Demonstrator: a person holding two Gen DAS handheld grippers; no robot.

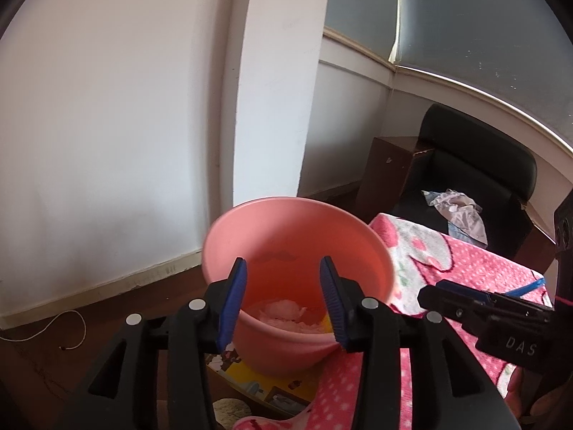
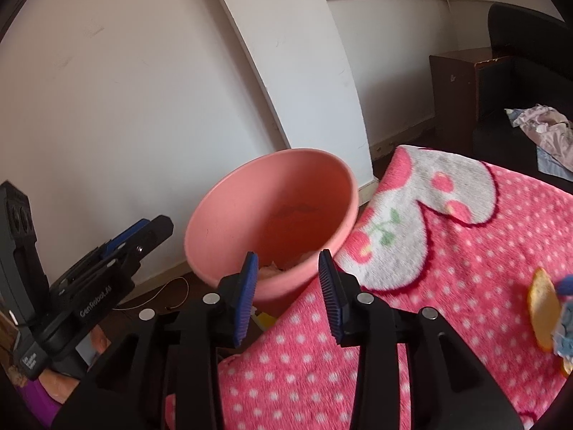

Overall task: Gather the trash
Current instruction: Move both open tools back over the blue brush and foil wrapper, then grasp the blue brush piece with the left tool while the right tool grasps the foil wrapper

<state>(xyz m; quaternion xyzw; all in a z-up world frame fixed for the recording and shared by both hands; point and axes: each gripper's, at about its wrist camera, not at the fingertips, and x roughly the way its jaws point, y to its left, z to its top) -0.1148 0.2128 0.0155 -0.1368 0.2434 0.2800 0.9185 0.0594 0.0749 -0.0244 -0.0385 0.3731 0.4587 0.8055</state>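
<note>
A pink plastic bucket [image 1: 286,229] stands on the floor beside a pink dotted blanket [image 1: 476,272]. Crumpled white tissue [image 1: 283,313] and something yellow lie at its bottom. My left gripper [image 1: 283,304] hangs over the bucket's near rim, open, with nothing between its blue pads. My right gripper [image 2: 288,294] is open too and empty, just in front of the bucket [image 2: 272,211] at the blanket's [image 2: 465,258] edge. Each gripper shows in the other's view, the right one [image 1: 447,295] and the left one [image 2: 139,231]. An orange-yellow scrap [image 2: 542,313] with a blue piece lies on the blanket at right.
A white wall and pillar [image 1: 279,82] rise behind the bucket. A black chair [image 1: 476,175] with crumpled cloth [image 1: 458,211] stands at the back right, next to a brown cabinet [image 1: 386,168]. A thin cord [image 1: 71,329] lies on the dark floor. A yellow printed item [image 1: 261,380] sits under the bucket.
</note>
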